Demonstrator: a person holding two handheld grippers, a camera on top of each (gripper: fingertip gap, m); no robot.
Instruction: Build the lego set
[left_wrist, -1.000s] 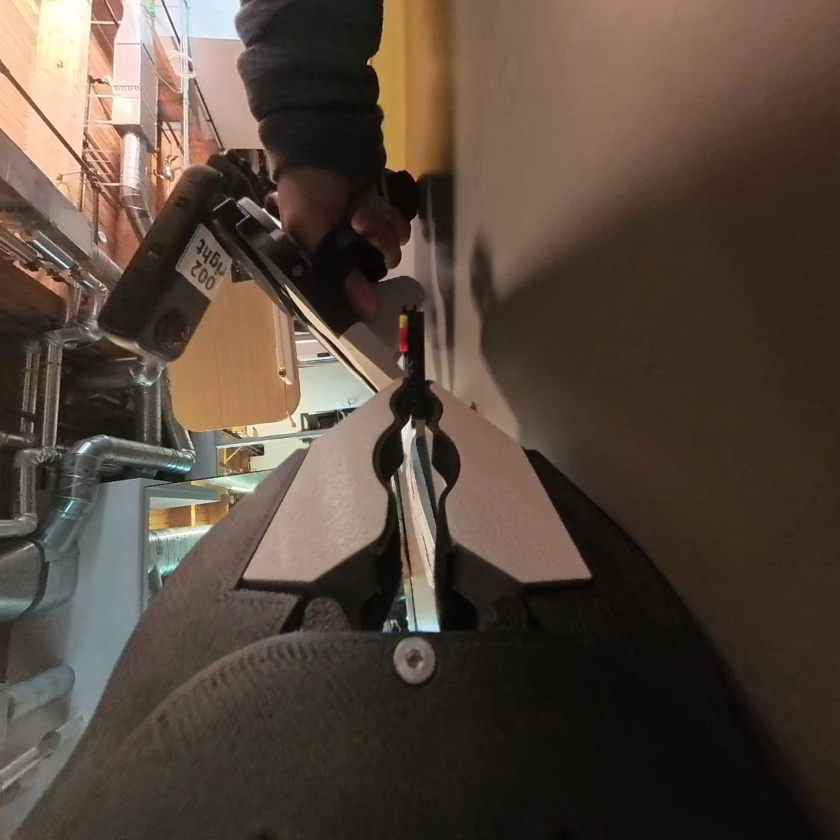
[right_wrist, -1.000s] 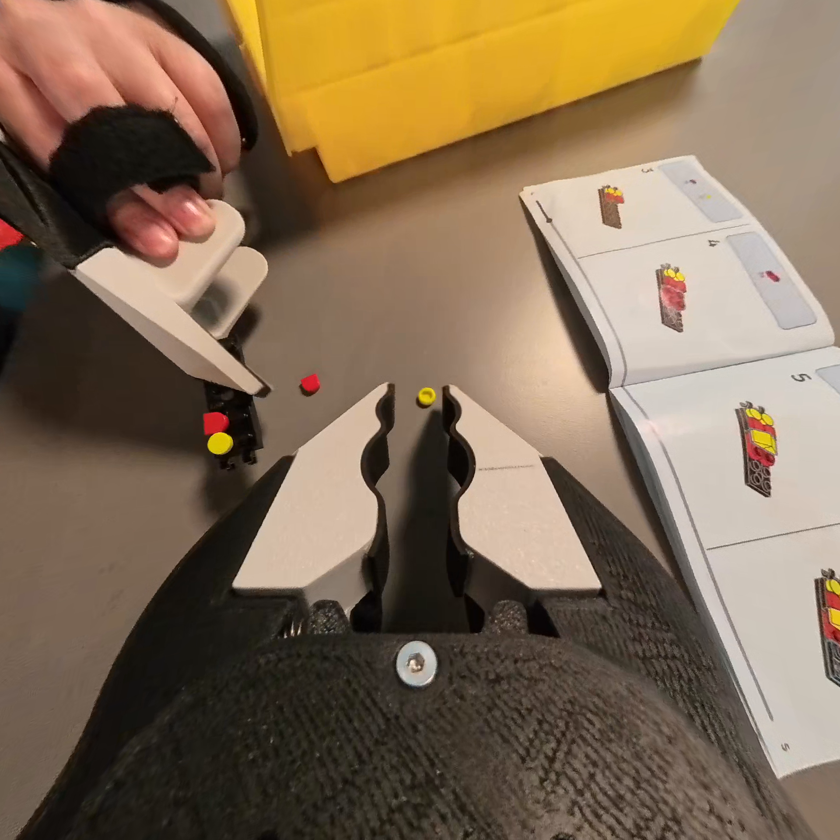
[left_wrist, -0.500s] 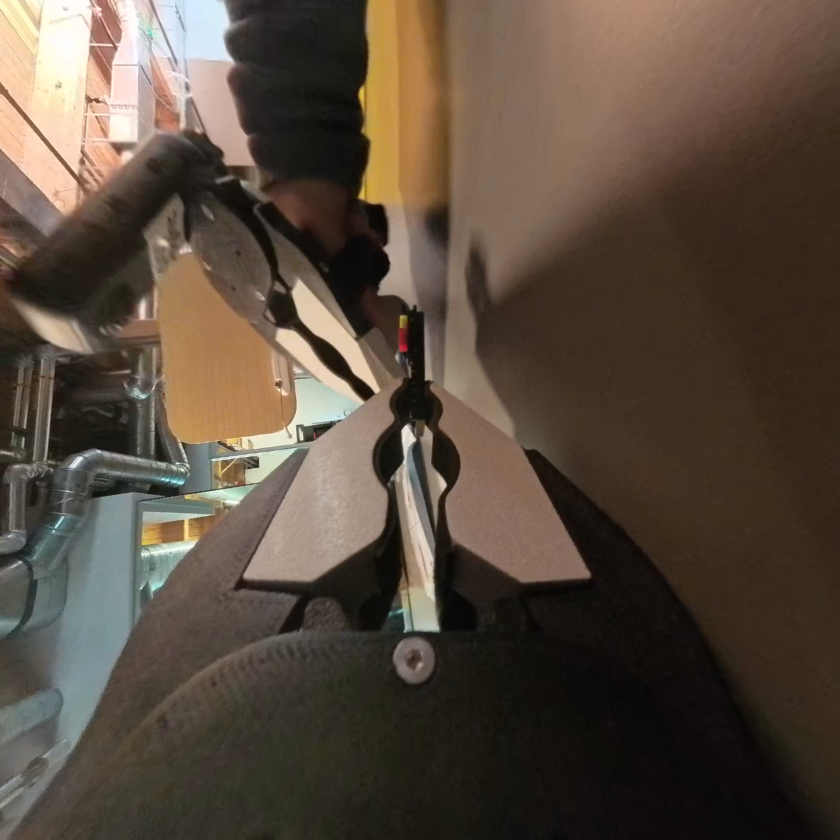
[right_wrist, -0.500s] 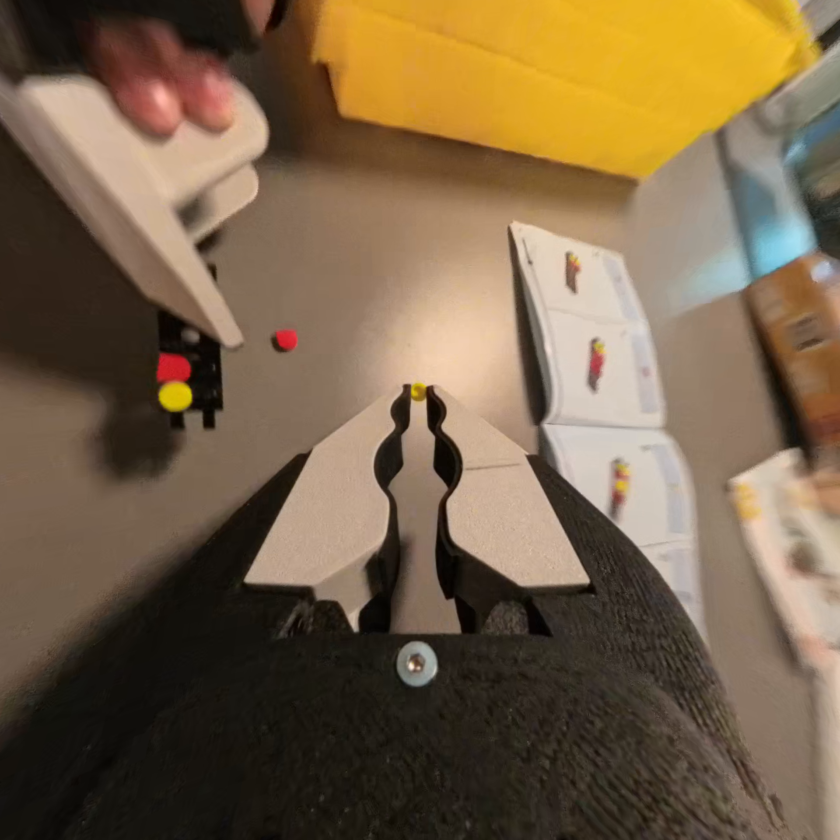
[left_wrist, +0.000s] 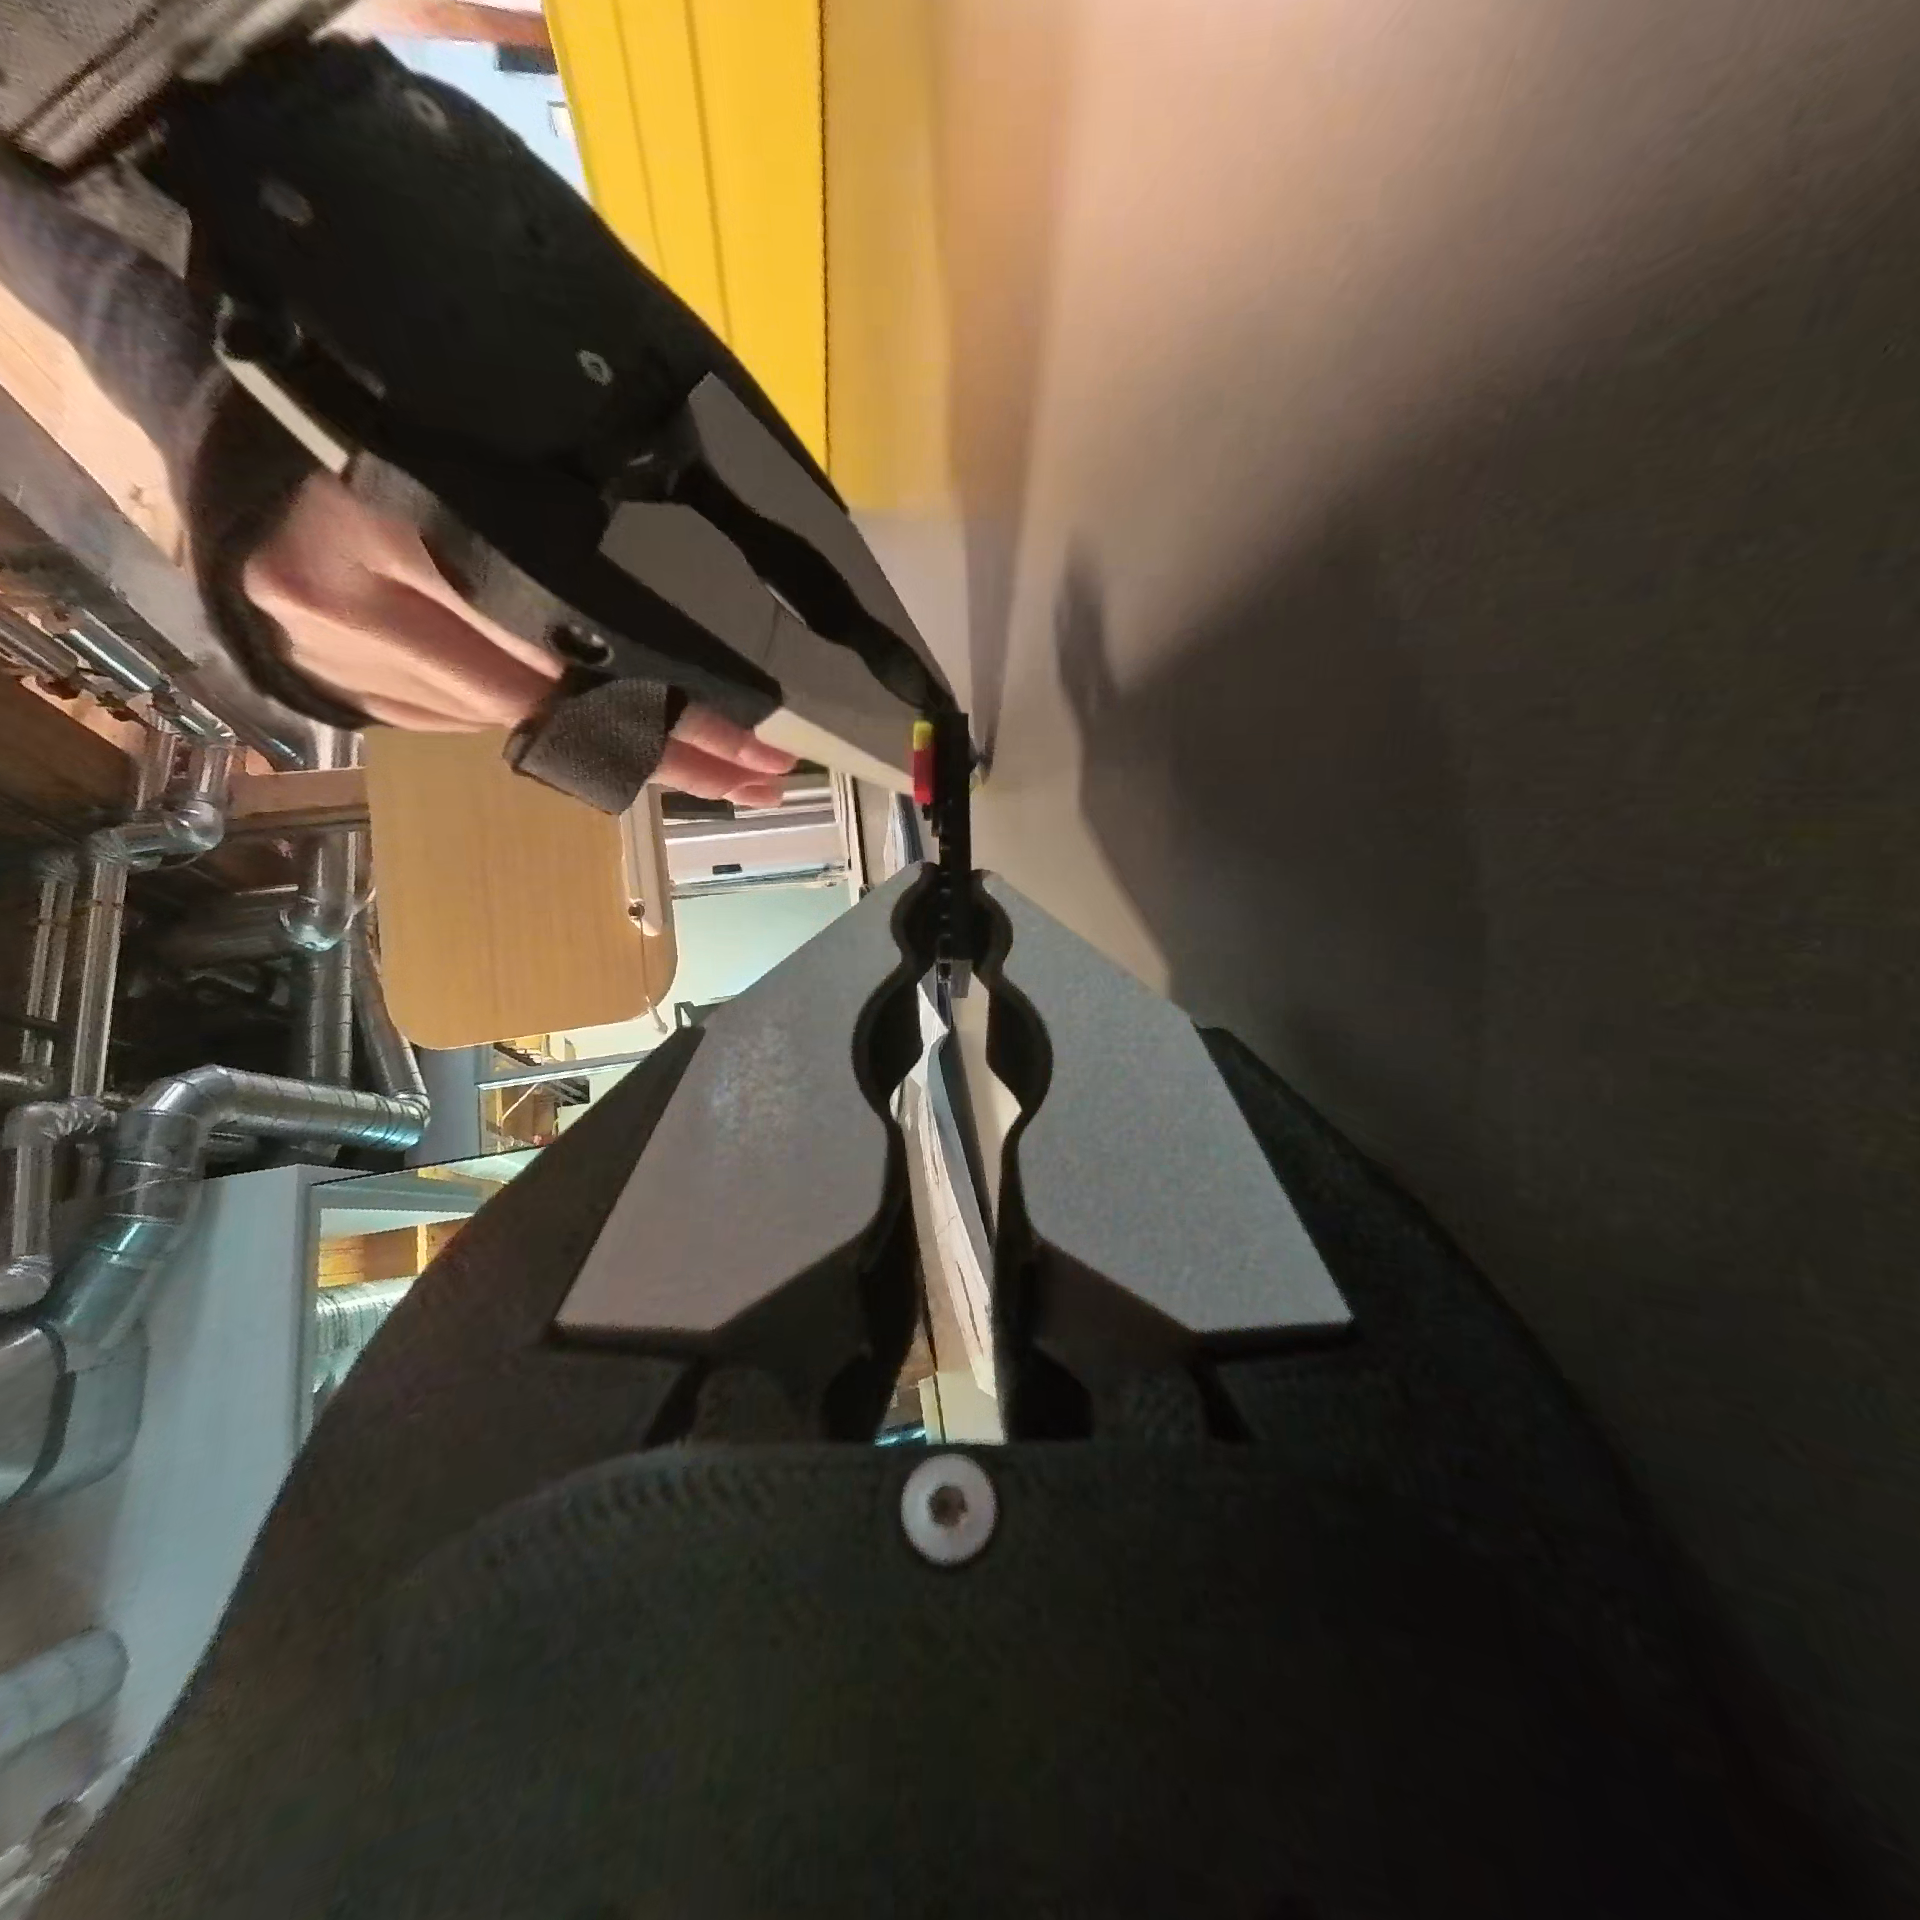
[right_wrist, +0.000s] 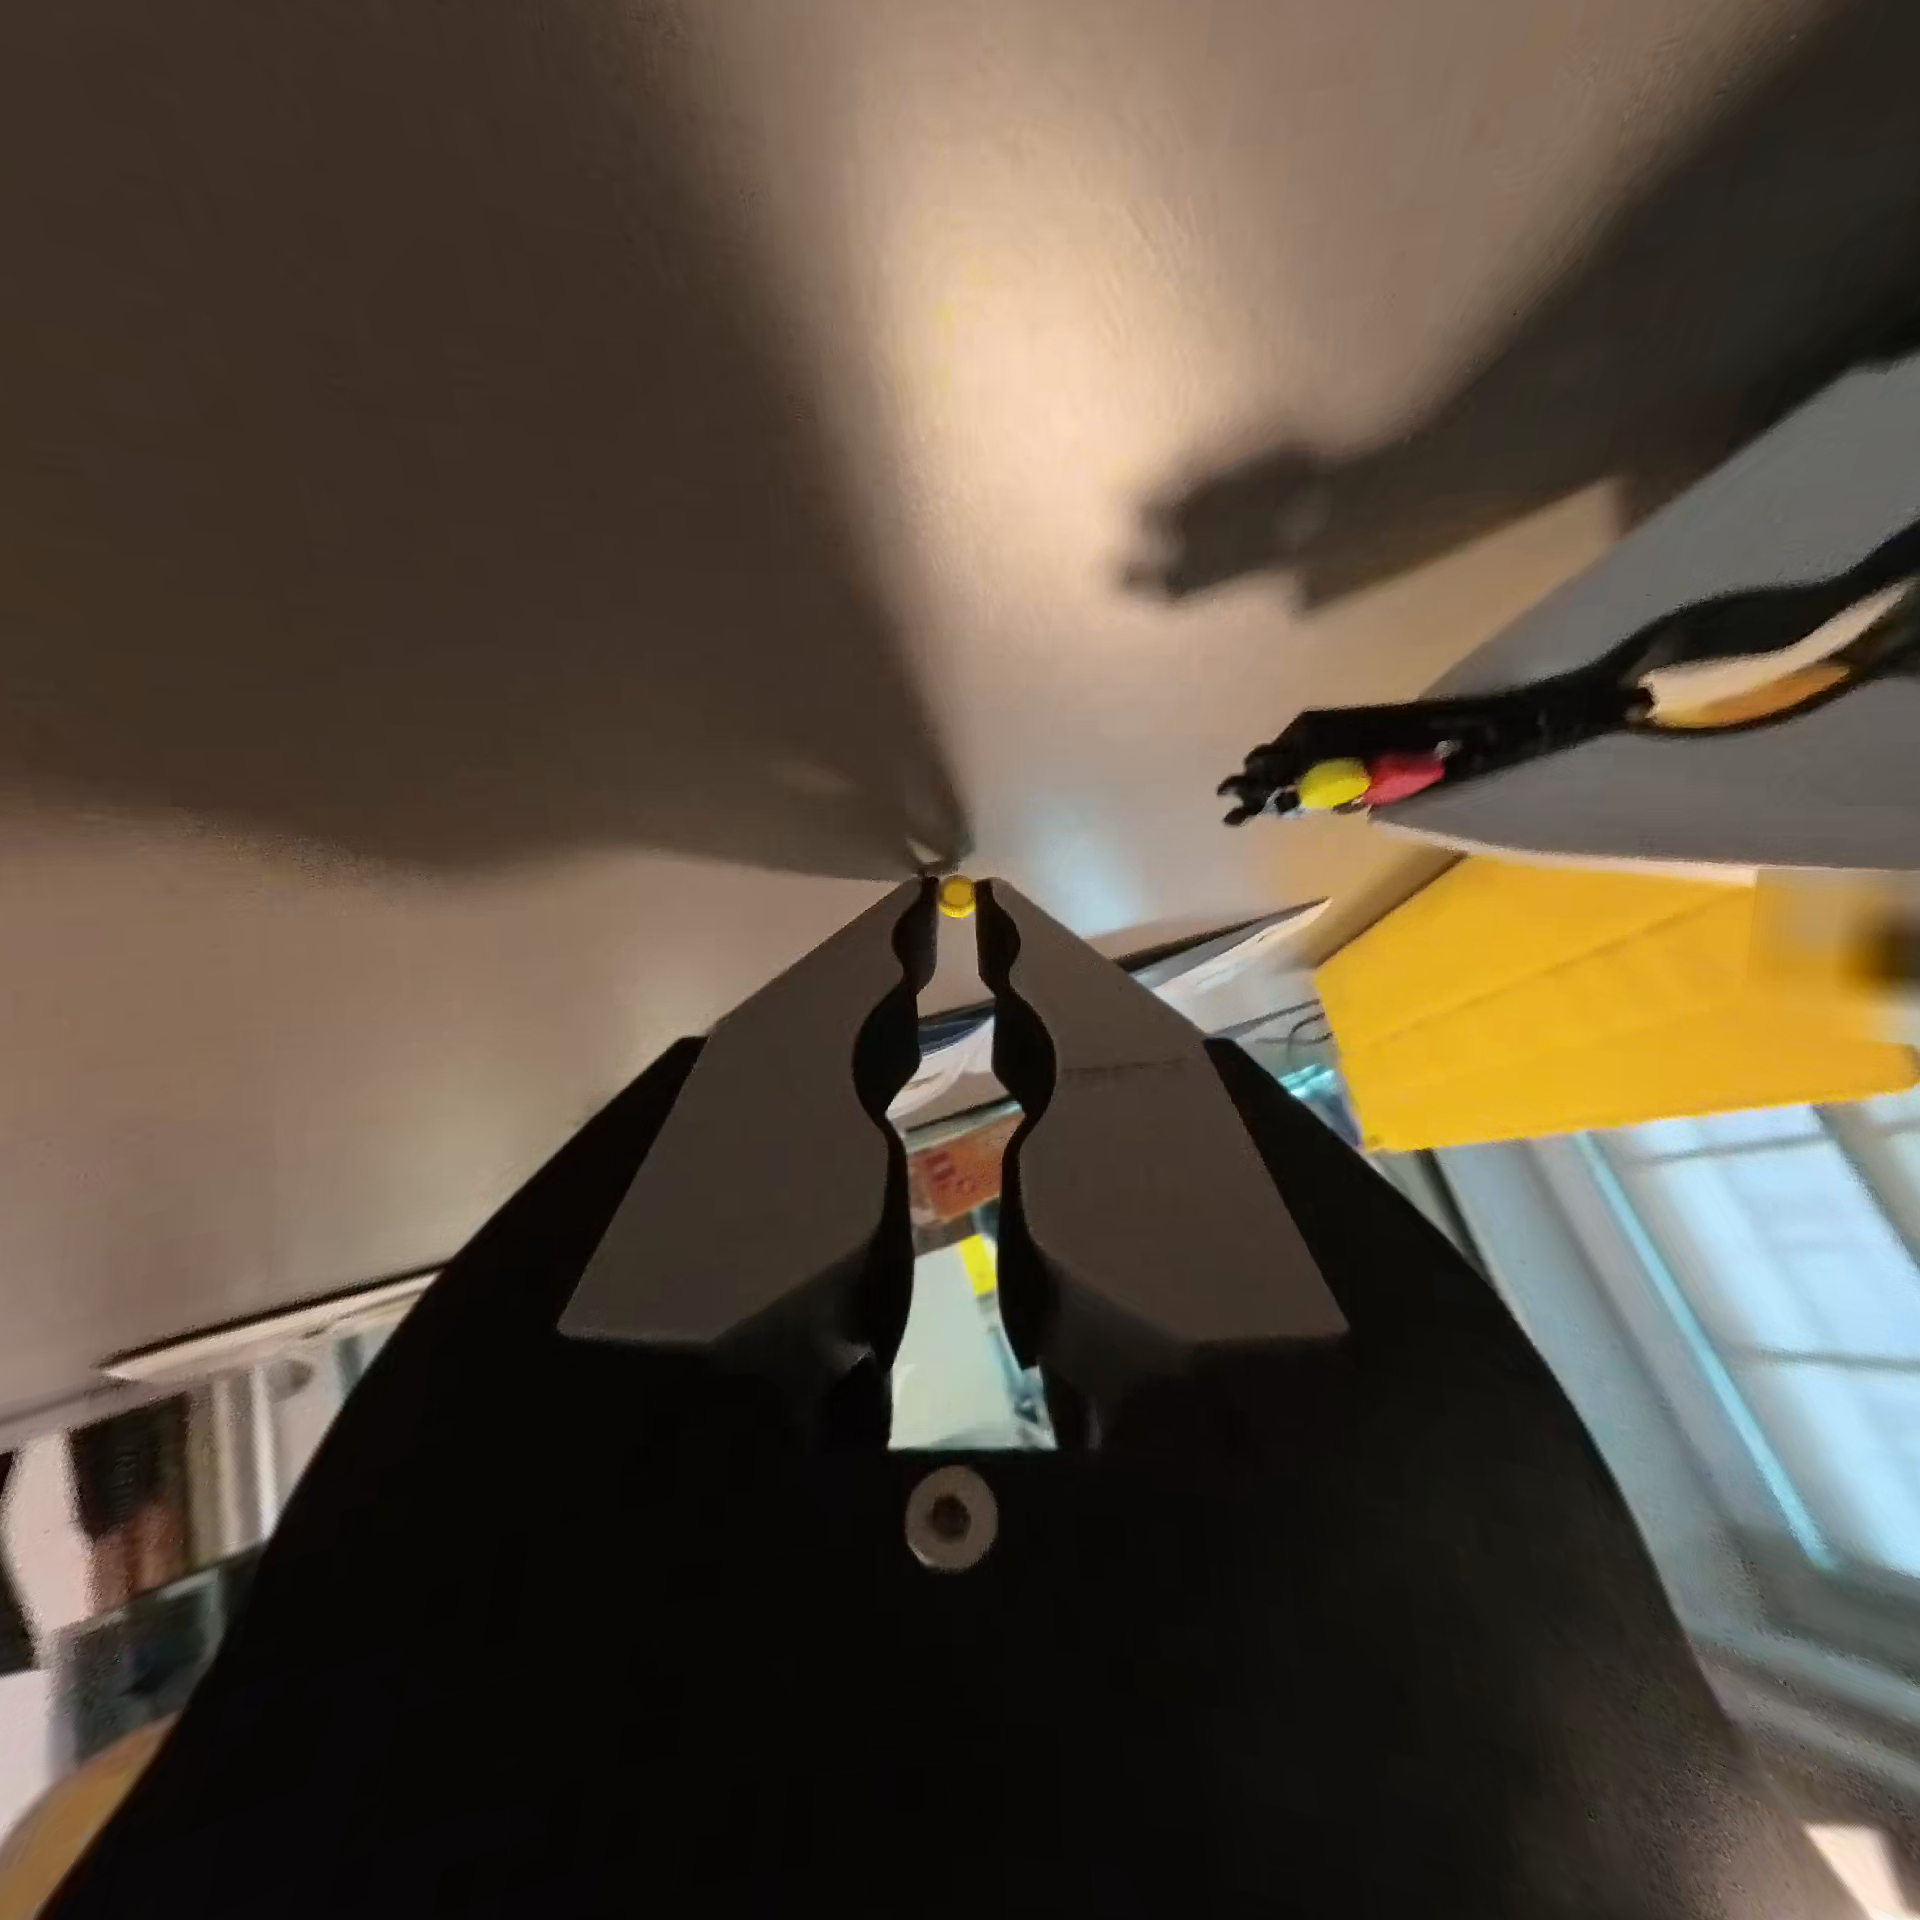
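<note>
Grey table (right_wrist: 520, 416) is filling both tilted views. We are pinching a small yellow round piece (right_wrist: 955, 896) between the nearly closed tips of our right gripper (right_wrist: 955, 902), close to the table. Our left gripper (left_wrist: 953, 914) is squeezing the black plate (left_wrist: 953, 831) on edge, red and yellow studs (left_wrist: 921, 750) at its far end. Beyond sits a yellow bin (left_wrist: 727, 208).

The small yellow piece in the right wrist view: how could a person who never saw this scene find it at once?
Start at the right gripper, whose two grey fingers fill the lower middle of the picture. Follow them up to their tips, in front of the grey table. The round yellow stud is pinched there alone, while another yellow stud sits beside a red one on the black plate.
</note>
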